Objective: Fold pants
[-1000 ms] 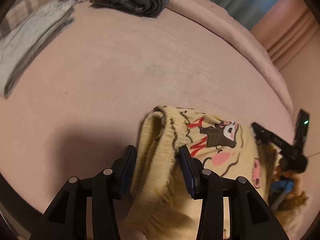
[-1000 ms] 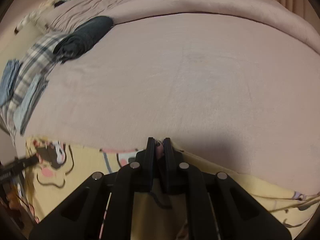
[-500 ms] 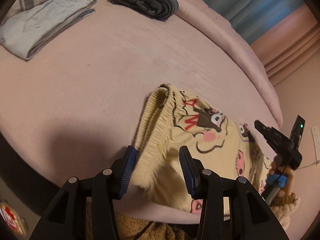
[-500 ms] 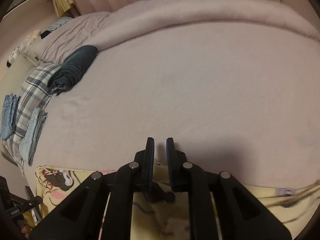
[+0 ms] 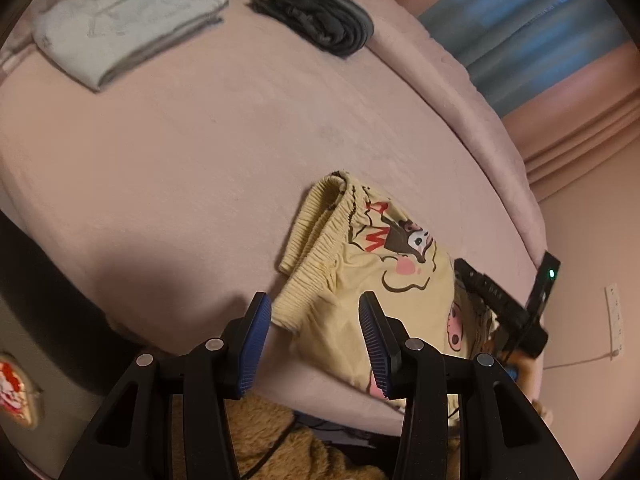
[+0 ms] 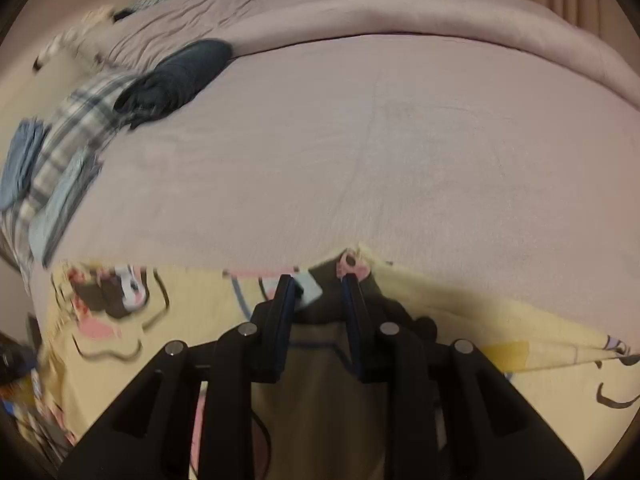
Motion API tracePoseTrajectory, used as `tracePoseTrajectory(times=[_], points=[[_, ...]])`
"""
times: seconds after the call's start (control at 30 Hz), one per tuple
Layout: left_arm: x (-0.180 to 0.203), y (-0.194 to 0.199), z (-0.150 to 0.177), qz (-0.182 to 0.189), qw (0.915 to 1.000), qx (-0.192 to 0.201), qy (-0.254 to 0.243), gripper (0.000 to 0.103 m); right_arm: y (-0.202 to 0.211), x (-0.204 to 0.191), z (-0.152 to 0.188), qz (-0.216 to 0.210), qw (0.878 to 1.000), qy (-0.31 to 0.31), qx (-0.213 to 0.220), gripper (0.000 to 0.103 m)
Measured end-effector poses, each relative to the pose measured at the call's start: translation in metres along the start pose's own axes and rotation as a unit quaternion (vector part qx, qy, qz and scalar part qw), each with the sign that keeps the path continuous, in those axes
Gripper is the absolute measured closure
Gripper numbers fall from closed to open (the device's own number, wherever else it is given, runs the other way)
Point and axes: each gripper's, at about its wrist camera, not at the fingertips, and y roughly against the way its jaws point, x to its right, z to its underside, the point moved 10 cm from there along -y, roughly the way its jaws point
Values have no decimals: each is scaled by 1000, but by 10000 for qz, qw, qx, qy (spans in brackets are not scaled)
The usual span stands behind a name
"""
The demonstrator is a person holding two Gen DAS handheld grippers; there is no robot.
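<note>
Yellow cartoon-print pants (image 5: pixel 360 264) lie on the pink bed (image 5: pixel 200 140) near its front edge, the elastic waistband bunched at the left end. My left gripper (image 5: pixel 316 320) is open, pulled back from the waistband, holding nothing. In the right wrist view the pants (image 6: pixel 160 304) spread along the bed's near edge. My right gripper (image 6: pixel 318 284) is open over the pants' upper edge, with cloth between and below its jaws but not pinched. The right gripper also shows in the left wrist view (image 5: pixel 500 308), at the far end of the pants.
Folded dark pants (image 5: pixel 320 16) and folded pale grey pants (image 5: pixel 128 28) lie at the bed's far side, with plaid fabric (image 6: pixel 76 128) and blue jeans (image 6: pixel 20 160) beside them. A brown furry rug (image 5: pixel 300 448) lies below the bed edge. Curtains (image 5: pixel 540 32) hang behind.
My left gripper has let go of the waistband and drawn back off the bed edge. My right gripper has opened from shut on the cloth; the pants now lie on the bed.
</note>
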Motion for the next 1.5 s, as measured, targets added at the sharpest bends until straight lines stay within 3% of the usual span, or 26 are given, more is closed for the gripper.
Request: tracePoseTrajectory(times=[0.1, 0.27, 0.4, 0.6, 0.77, 0.8, 0.9, 1.0, 1.13, 1.27, 1.4, 1.5], points=[[1, -1, 9, 60, 10000, -9, 46, 50, 0, 0, -3, -80, 10000, -19, 41, 79], [7, -21, 26, 198, 9993, -299, 78, 50, 23, -4, 7, -2, 9998, -58, 207, 75], [5, -51, 16, -16, 9991, -313, 284, 50, 48, -19, 14, -277, 9988, -19, 404, 50], [12, -68, -4, 82, 9976, 103, 687, 47, 62, -15, 31, 333, 9982, 359, 351, 50], [13, -73, -10, 511, 9919, 408, 1092, 47, 68, 5, 38, 512, 9977, 319, 303, 50], [15, -72, -10, 532, 9913, 461, 1108, 52, 69, 12, 38, 567, 9976, 255, 302, 50], [19, -79, -7, 597, 9913, 377, 1113, 88, 75, 22, 40, 555, 9979, 110, 329, 50], [25, -76, -9, 600, 9904, 426, 1173, 95, 84, 32, 43, 445, 9984, -31, 361, 50], [59, -52, -19, 728, 9912, 745, 814, 96, 96, 46, 47, 497, 9977, -167, 419, 50], [124, -26, -20, 1004, 9903, 962, 63, 96, 115, 70, 49, 546, 9962, -416, 544, 50], [199, -17, -1, 1480, 9829, 822, -718, 96, 144, 96, 46, 671, 9923, -655, 806, 50], [260, -29, 23, 1841, 9731, 493, -1298, 96, 176, 125, 46, 941, 9853, -893, 1107, 46]])
